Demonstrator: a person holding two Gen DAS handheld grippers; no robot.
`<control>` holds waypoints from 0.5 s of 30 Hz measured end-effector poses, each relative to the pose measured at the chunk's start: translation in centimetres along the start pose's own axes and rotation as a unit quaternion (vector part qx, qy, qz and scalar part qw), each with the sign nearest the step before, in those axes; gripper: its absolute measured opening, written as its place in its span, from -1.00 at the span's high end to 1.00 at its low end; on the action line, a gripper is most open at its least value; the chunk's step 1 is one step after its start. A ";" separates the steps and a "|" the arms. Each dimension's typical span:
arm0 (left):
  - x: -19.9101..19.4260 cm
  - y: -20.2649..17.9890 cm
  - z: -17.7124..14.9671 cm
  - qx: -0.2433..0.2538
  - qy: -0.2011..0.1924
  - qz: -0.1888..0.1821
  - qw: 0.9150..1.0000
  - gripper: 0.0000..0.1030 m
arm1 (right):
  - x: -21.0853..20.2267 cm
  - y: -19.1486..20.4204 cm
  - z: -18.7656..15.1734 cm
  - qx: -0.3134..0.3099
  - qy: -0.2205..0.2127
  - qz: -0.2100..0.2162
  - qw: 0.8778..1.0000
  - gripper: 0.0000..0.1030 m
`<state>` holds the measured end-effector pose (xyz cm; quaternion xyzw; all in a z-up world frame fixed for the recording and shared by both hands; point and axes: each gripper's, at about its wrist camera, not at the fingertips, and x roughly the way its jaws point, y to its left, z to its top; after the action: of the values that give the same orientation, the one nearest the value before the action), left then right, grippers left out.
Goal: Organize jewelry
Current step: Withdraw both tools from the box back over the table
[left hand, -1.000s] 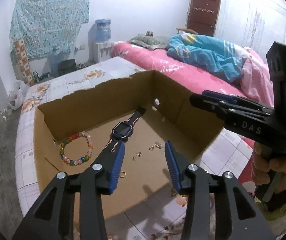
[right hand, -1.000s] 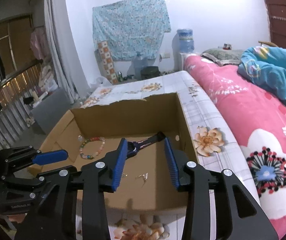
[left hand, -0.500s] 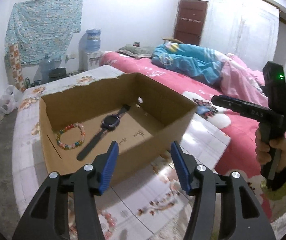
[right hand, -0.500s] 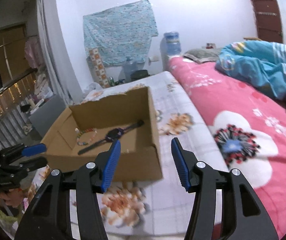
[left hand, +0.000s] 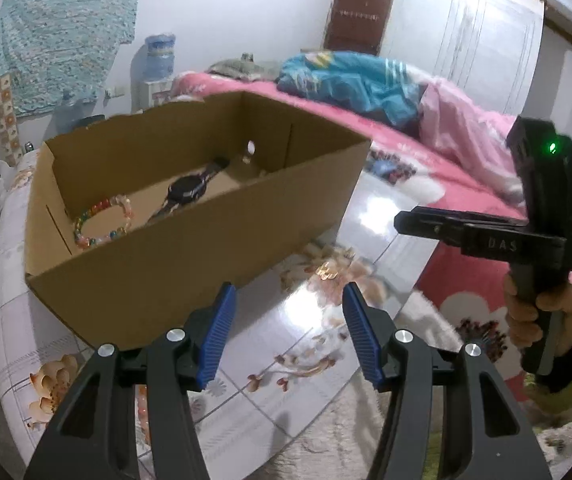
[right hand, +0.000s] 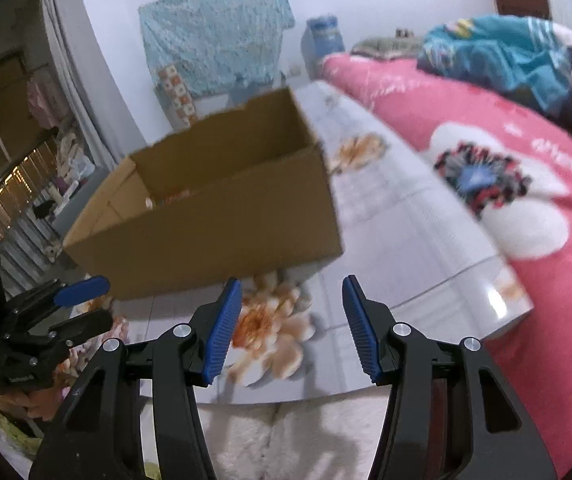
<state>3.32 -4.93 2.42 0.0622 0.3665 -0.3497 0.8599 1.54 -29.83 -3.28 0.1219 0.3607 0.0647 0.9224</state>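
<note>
**Both tongs held wide, jewelry lying in the box**

My left tongs (left hand: 286, 332) hung above the glossy floral counter (left hand: 310, 364) with their blue pads spread apart and nothing between them. Just ahead stood the open cardboard box (left hand: 190, 248), its near wall facing me. Inside, on the floor of the box, lay a bead bracelet (left hand: 102, 220) toward the left end and a dark wristwatch (left hand: 188, 192) stretched diagonally beside it, the two close but seemingly not touching (the near wall cut off their lower edges, so I could not be sure).

My right tongs (right hand: 290, 328) were likewise parted and empty, poised over a peach flower printed on the counter (right hand: 406, 248). From that blurred wrist view the box (right hand: 222, 224) sat ahead and to the left, and only a smear of colour showed over its rim. The left tongs (right hand: 82, 304) appeared at the picture's left edge, near the box's corner.

A pink bed (left hand: 426, 168) with a crumpled blue blanket (left hand: 350, 80) ran along the counter's far side.
</note>
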 end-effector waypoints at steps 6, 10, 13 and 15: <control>2.8 1.2 -0.8 0.008 0.048 0.005 0.999 -0.04 | 2.6 2.6 -0.8 -0.009 0.032 -0.023 0.999 -0.13; 3.4 2.3 -0.8 0.004 0.059 -0.002 0.998 -0.04 | 3.6 3.2 -0.8 -0.008 0.044 -0.032 0.998 -0.19; 3.8 2.7 -0.8 0.005 0.066 -0.008 0.998 -0.04 | 4.2 3.4 -0.7 -0.003 0.052 -0.036 0.998 -0.19; 4.1 2.7 -0.7 0.007 0.070 -0.013 0.997 -0.04 | 4.6 3.5 -0.6 -0.001 0.056 -0.039 0.998 -0.19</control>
<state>6.65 -4.90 -1.28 0.0878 0.4245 -0.3580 0.8270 4.38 -25.44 -5.73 0.1028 0.4160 0.0355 0.9028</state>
